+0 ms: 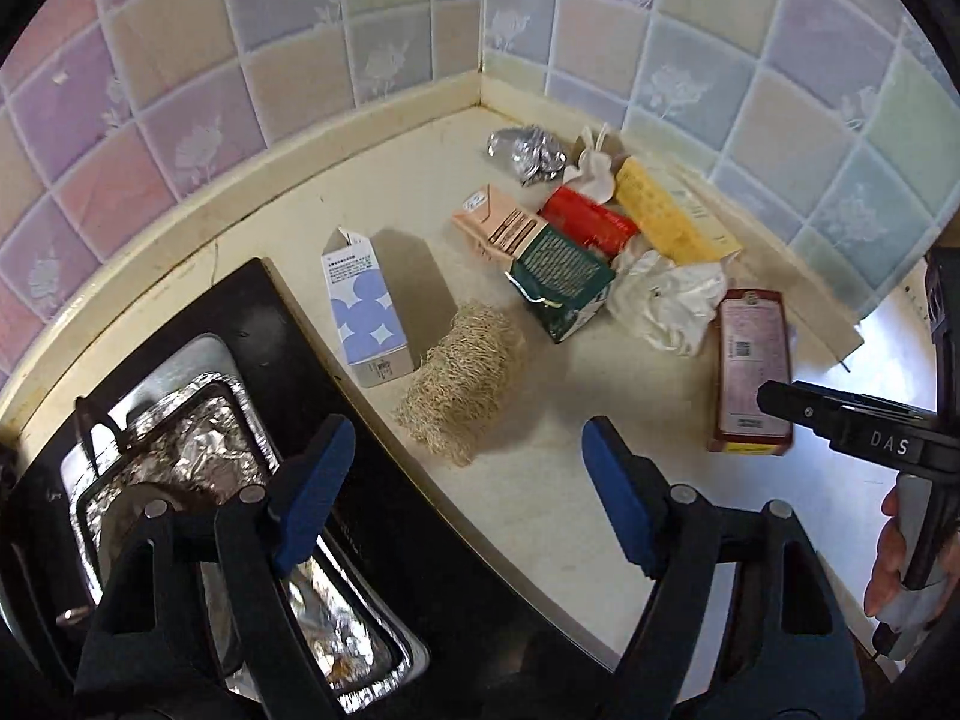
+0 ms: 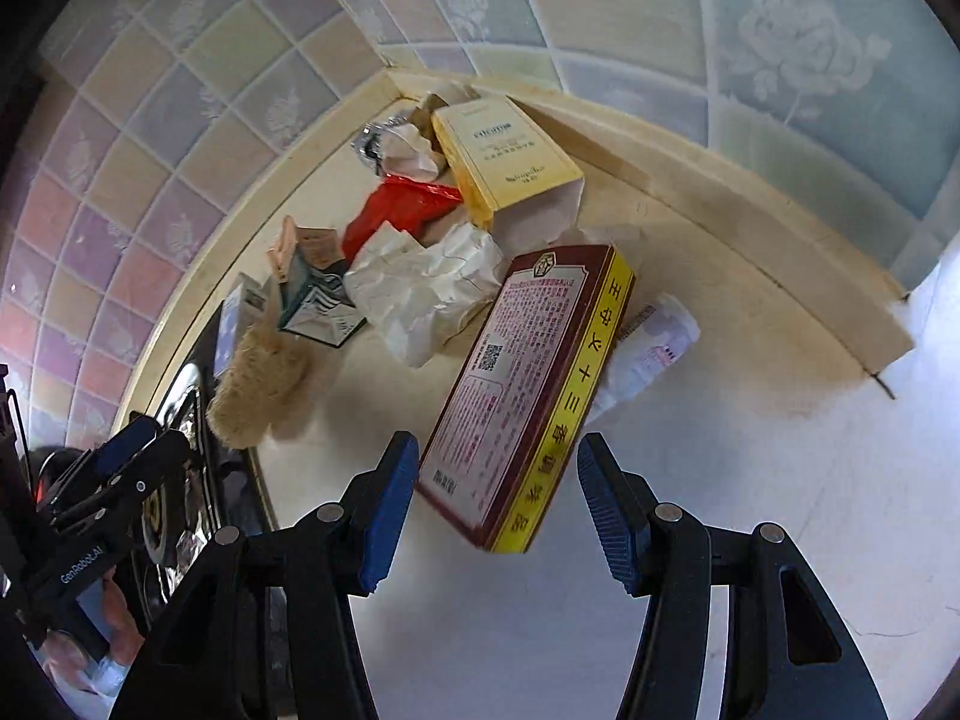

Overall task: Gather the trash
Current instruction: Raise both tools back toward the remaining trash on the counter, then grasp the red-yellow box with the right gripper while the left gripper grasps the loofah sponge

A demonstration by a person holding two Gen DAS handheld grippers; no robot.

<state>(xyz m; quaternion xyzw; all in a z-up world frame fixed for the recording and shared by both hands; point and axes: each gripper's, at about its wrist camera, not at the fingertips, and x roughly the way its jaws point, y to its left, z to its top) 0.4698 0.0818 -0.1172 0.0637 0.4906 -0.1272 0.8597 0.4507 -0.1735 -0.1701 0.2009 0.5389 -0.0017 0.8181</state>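
Here, both grippers hang empty over a counter (image 1: 540,480) full of trash.

The left gripper (image 1: 462,498) is wide apart above the scrubby fibre wad (image 1: 462,372); the right gripper (image 2: 498,510) is apart near the dark red box (image 2: 528,390). The box is wide and could slip out. The crumpled paper (image 2: 420,294) could get pushed away. The left gripper is close to the stove (image 1: 252,360) and might bump it.

Six cartons (image 1: 367,312) lie on the counter: blue-dotted at nine o'clock, pink, green, red and yellow around one, maroon at three. Two crumpled papers (image 1: 666,300), one foil ball (image 1: 528,153), one loofah (image 1: 459,378).
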